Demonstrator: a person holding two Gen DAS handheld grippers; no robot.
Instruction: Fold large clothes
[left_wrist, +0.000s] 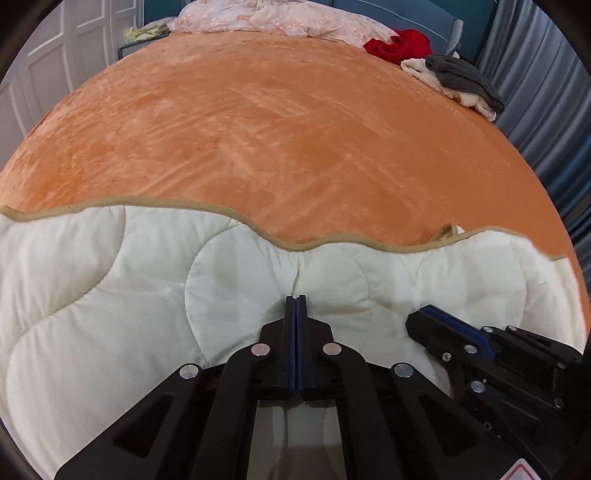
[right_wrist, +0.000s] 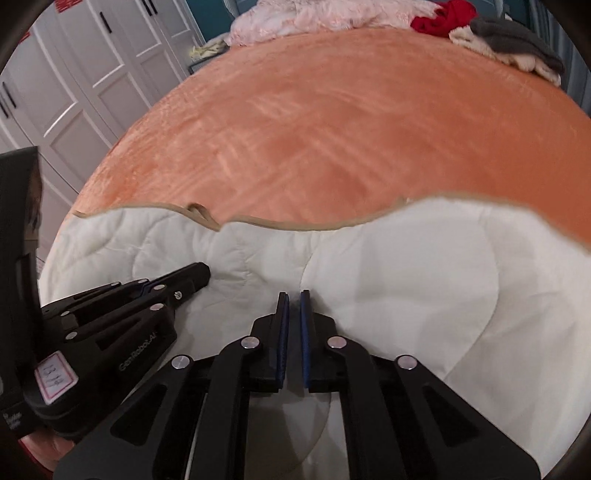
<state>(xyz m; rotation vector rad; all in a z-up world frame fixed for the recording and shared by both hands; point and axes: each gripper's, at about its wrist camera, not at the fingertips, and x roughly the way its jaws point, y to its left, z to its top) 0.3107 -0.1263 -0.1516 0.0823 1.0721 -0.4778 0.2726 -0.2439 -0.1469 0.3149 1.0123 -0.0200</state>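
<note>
A cream quilted blanket (left_wrist: 129, 295) with a tan binding edge lies across the near part of an orange bed (left_wrist: 277, 129); it also shows in the right wrist view (right_wrist: 406, 280). My left gripper (left_wrist: 296, 297) is shut on a fold of the blanket. My right gripper (right_wrist: 294, 293) is shut on the blanket too, with a narrow gap between its blue pads and fabric pinched there. The two grippers sit close side by side: the right one appears in the left wrist view (left_wrist: 419, 314), the left one in the right wrist view (right_wrist: 203, 271).
A pink quilt (left_wrist: 273, 16) lies at the head of the bed. A red garment (left_wrist: 399, 44) and a grey and cream pile (left_wrist: 461, 81) sit at the far right corner. White wardrobe doors (right_wrist: 92, 74) stand left, blue curtains (left_wrist: 546, 92) right.
</note>
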